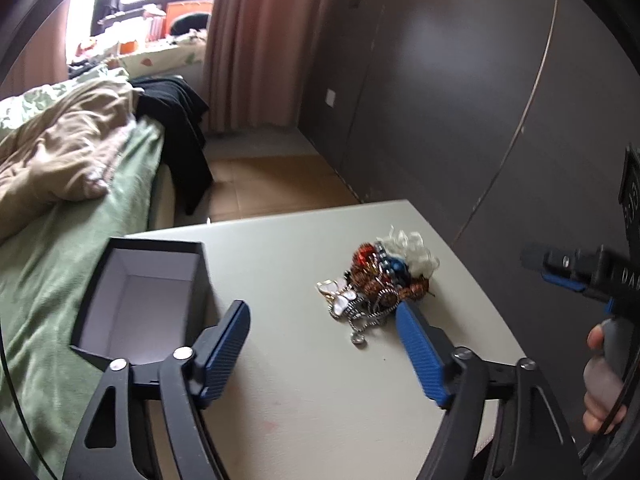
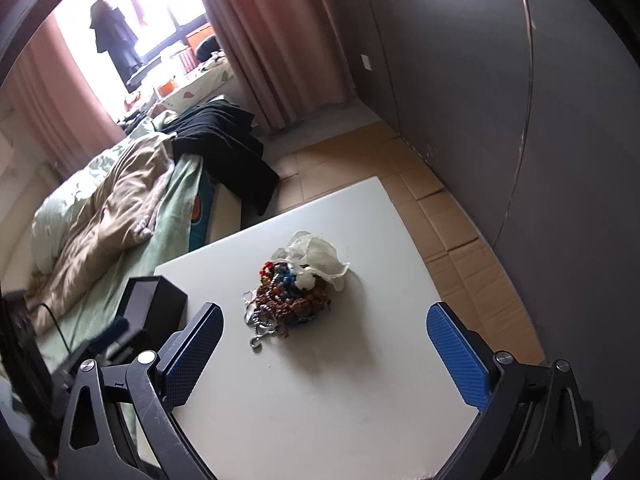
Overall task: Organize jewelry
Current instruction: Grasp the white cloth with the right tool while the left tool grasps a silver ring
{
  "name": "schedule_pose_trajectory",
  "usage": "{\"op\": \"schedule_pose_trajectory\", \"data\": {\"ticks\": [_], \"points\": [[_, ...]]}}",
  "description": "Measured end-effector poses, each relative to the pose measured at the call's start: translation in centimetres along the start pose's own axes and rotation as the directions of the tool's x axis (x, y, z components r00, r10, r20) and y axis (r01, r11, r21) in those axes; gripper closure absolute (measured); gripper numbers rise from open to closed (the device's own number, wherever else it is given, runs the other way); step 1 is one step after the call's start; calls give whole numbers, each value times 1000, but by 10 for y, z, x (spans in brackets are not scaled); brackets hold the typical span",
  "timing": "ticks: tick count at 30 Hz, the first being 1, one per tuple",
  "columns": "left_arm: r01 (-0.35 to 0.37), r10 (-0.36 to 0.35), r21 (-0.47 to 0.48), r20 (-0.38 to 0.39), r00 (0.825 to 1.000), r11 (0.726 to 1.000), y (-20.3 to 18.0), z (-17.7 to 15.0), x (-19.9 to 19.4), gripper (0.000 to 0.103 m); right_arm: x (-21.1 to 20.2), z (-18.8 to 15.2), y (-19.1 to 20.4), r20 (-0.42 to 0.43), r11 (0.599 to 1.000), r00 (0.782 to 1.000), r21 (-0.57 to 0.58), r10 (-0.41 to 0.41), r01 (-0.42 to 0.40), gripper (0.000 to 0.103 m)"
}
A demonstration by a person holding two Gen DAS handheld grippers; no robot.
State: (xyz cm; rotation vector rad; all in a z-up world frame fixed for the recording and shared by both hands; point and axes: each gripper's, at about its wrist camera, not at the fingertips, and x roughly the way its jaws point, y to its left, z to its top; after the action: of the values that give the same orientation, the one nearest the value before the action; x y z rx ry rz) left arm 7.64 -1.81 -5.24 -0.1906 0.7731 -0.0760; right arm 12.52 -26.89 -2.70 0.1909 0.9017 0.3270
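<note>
One jewelry pile (image 1: 376,280) touches left claw's (image 1: 320,312) tip.

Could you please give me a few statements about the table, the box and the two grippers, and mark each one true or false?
1. The jewelry pile lies on the white table. True.
2. The black box already holds several necklaces. False: its pale inside looks empty.
3. The left gripper has its jaws spread wide. True.
4. The right gripper is clamped on a chain. False: its jaws are open and hold nothing, with the pile lying ahead between them.
5. The box has its lid on. False: it is open at the top.
6. A white cloth-like piece sits at the far side of the pile. True.
</note>
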Motion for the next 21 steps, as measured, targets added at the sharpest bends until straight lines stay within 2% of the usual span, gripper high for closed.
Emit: {"op": "schedule_pose_trajectory", "data": {"ticks": [3,11,15,21], "points": [[13,-12,37,-39,999,999,-9,-1,15,39,6,4,-8,-16,999,1000,45,0,0,4],[22,-13,78,-119,993,997,-17,-6,50,42,17,13,-20,-32,995,999,96,4,0,5],[29,-14,91,-168,986,995,-21,-9,66,49,23,17,-23,-60,995,998,96,21,-15,5],[38,-12,111,-221,975,993,-26,-19,87,53,37,13,-28,-119,991,992,133,50,-34,17]]}}
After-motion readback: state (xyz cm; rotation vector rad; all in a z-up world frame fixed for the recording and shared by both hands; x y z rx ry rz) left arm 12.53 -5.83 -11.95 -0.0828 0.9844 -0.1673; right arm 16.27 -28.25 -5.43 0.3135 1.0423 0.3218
